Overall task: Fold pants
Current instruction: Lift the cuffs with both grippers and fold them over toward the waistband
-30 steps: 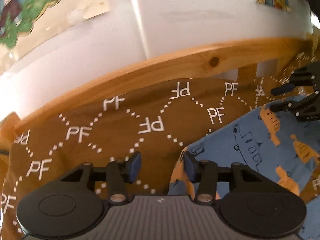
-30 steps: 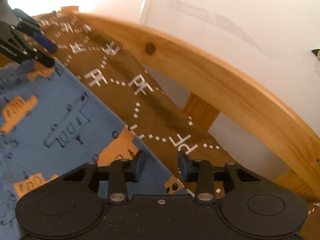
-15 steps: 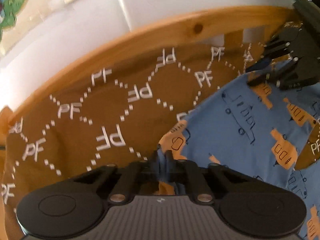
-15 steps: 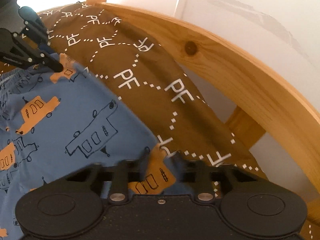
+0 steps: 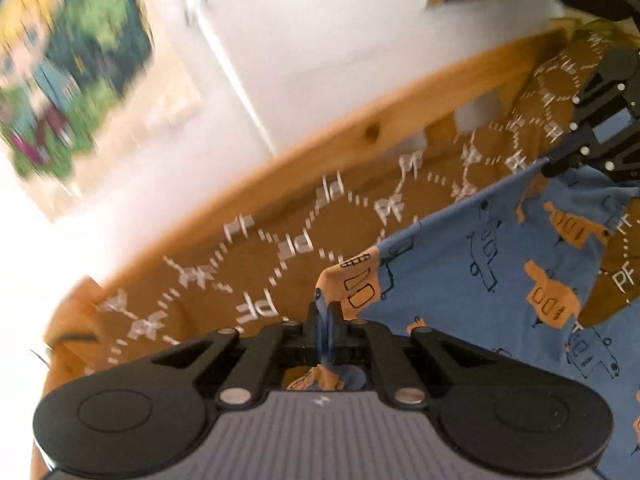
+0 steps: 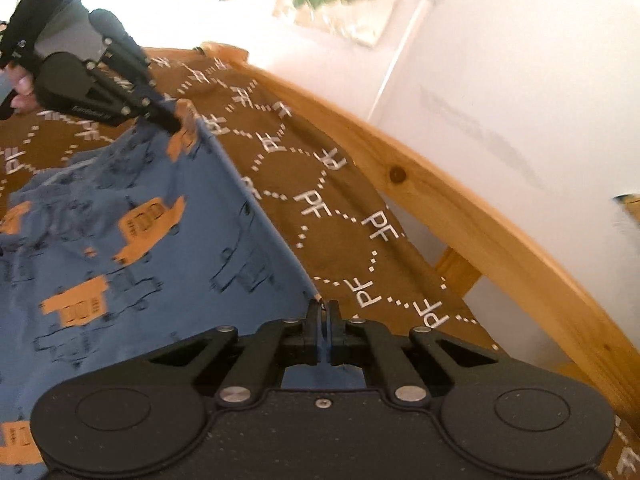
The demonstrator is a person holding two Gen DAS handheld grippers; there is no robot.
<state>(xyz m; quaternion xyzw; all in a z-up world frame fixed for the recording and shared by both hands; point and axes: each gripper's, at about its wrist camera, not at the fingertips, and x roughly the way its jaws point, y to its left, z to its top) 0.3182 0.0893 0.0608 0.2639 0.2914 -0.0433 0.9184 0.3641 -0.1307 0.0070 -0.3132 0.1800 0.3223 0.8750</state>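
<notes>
Blue pants (image 5: 472, 280) pinched in both grippers, over brown bedspread (image 6: 320, 184).

The wall poster (image 5: 76, 76) is motion-blurred past reading, and the pants (image 6: 120, 240) run off the frame's edge.

**Cloth, pine and matt black plastic**

We saw the pants (image 5: 472, 280) as soft blue woven or knit cloth, matt, printed with orange vehicles and dark outlines. In the lower left of the right wrist frame it looked lightly creased. Under them lay a brown bedcover (image 5: 248, 264), also matt cloth, with white printed letters and dotted lines. The bed rail (image 6: 460, 216) was pale wood, smooth and faintly satin, with dark knots. The left gripper (image 5: 324, 312) and right gripper (image 6: 323, 312) looked like matt black plastic with shiny metal pins; the left body was ribbed grey. The wall (image 6: 520, 60) was smooth, painted white, and the poster (image 5: 72, 80) on it looked like paper.
</notes>
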